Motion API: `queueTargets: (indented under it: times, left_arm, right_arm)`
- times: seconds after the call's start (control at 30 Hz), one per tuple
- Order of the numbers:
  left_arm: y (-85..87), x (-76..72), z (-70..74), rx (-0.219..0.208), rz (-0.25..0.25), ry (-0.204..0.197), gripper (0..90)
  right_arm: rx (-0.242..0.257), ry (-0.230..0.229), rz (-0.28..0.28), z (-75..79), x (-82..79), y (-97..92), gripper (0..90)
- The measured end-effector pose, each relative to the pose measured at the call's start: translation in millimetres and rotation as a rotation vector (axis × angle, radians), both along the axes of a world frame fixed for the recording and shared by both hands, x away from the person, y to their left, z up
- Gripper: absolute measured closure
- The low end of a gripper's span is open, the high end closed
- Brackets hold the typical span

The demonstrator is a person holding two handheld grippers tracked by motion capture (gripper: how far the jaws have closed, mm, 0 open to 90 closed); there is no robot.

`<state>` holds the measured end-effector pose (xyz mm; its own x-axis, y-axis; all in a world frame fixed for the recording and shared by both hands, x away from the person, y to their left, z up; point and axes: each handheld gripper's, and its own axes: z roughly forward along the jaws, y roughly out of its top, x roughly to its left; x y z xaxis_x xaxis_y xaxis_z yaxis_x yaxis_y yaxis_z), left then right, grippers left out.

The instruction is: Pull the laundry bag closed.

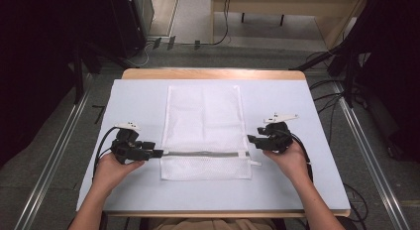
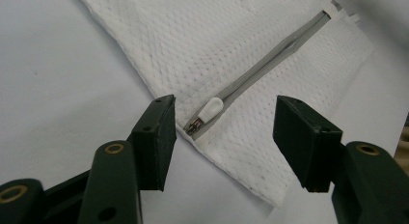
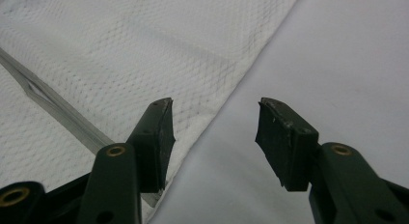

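Note:
A white mesh laundry bag (image 1: 204, 128) lies flat in the middle of the table, with a grey zipper (image 1: 203, 153) running across its near part. In the left gripper view the zipper's white pull (image 2: 208, 110) rests at the bag's (image 2: 231, 45) left edge, between the open jaws of my left gripper (image 2: 224, 125) and a little beyond them. The left gripper (image 1: 159, 153) sits at the bag's left edge, level with the zipper. My right gripper (image 1: 249, 139) stands open at the bag's right edge; its jaws (image 3: 214, 122) straddle the edge of the bag (image 3: 120, 50), with nothing held.
The bag lies on a pale blue mat (image 1: 133, 98) that covers a wooden table (image 1: 213, 73). Cables (image 1: 324, 98) and dark stands ring the table on the floor. The person's forearms come in from the near edge.

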<state>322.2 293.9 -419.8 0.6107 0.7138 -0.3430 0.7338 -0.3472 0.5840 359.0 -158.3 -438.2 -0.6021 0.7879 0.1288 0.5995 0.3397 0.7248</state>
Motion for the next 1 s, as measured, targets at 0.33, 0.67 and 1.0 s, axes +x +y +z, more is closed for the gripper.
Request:
queueTargets:
  times: [0.33,0.67,1.0]
  left_arm:
    - [3.2,2.5,-3.4,0.0,0.035,-0.008,38.0]
    - [4.3,2.5,-1.2,-0.008,0.03,-0.011,37.6]
    - [4.3,4.1,-0.9,-0.017,0.034,-0.015,36.8]
  right_arm:
    - [-0.001,0.012,0.013,-1.4,-1.7,4.6,48.3]
    - [0.006,0.014,0.011,-5.5,-1.2,0.2,43.0]
    - [-0.014,0.027,0.025,-7.9,-3.4,3.0,43.4]
